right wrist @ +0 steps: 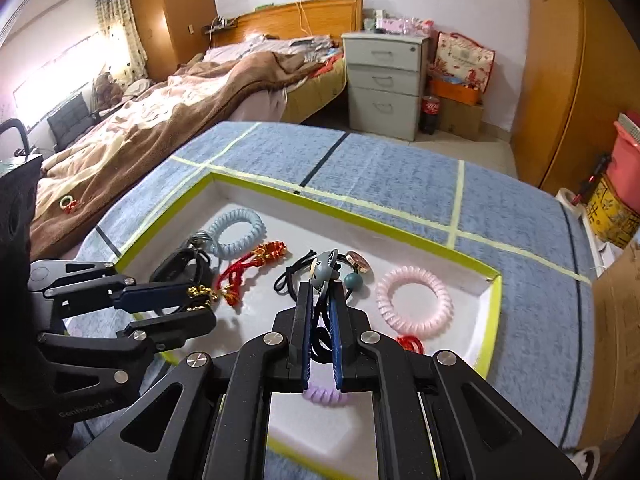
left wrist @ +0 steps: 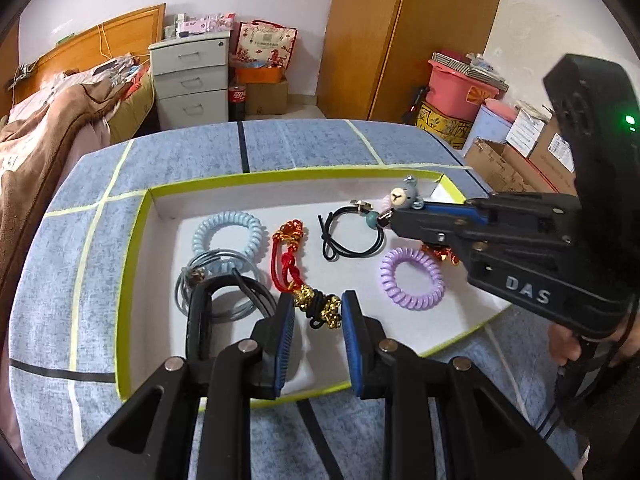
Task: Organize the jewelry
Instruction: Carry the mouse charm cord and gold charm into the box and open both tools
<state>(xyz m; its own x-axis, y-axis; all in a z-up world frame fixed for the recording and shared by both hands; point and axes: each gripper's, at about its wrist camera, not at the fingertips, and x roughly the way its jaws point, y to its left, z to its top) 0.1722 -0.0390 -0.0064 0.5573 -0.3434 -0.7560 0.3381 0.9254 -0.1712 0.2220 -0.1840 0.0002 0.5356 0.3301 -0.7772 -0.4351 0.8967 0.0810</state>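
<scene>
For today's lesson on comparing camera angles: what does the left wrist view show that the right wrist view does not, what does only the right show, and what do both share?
Only the left wrist view shows the whole purple coil tie lying flat.

Only the right wrist view shows the pink coil tie and the window curtain.

Both show the tray, the blue coil tie, the red knotted cord, the open left gripper around the gold beads, and the right gripper shut on the bear charm tie.

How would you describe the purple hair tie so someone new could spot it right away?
Start at the shallow white tray with the lime-green rim on the blue patterned cloth. Near its right side, under the right gripper, lies the lilac plastic spiral coil hair tie. It is the only purple ring; the similar coil far left is pale blue.
</scene>
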